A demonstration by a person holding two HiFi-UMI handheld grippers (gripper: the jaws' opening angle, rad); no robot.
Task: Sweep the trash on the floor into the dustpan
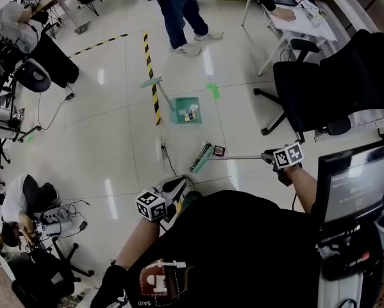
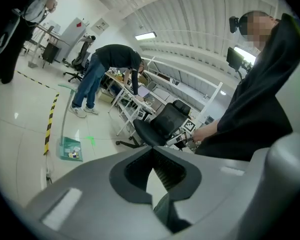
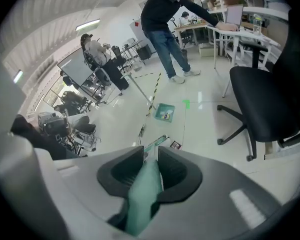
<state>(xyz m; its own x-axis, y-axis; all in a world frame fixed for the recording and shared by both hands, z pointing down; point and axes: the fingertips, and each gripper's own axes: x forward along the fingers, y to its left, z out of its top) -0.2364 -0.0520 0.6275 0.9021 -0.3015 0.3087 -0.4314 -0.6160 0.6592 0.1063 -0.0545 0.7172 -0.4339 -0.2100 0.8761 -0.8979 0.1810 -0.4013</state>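
Observation:
A green dustpan (image 1: 185,110) stands on the floor ahead with some trash in it, its long handle (image 1: 158,90) leaning up and left. It also shows in both gripper views, as dustpan (image 2: 69,150) and dustpan (image 3: 165,112). The green broom's head (image 1: 200,158) rests on the floor short of the pan, with a small dark packet (image 1: 218,151) right beside it. My right gripper (image 1: 268,157) is shut on the broom's green handle (image 3: 144,194). The broom head (image 3: 156,142) and packet (image 3: 175,145) lie beyond its jaws. My left gripper (image 1: 179,186) hangs low near my body, jaws (image 2: 152,154) shut on nothing.
A black office chair (image 1: 320,88) stands to the right, near a white desk (image 1: 294,24). A person (image 1: 179,11) stands beyond the dustpan. Yellow-black tape (image 1: 150,69) and a cable (image 1: 166,156) run across the floor. A monitor cart (image 1: 355,185) is close at my right.

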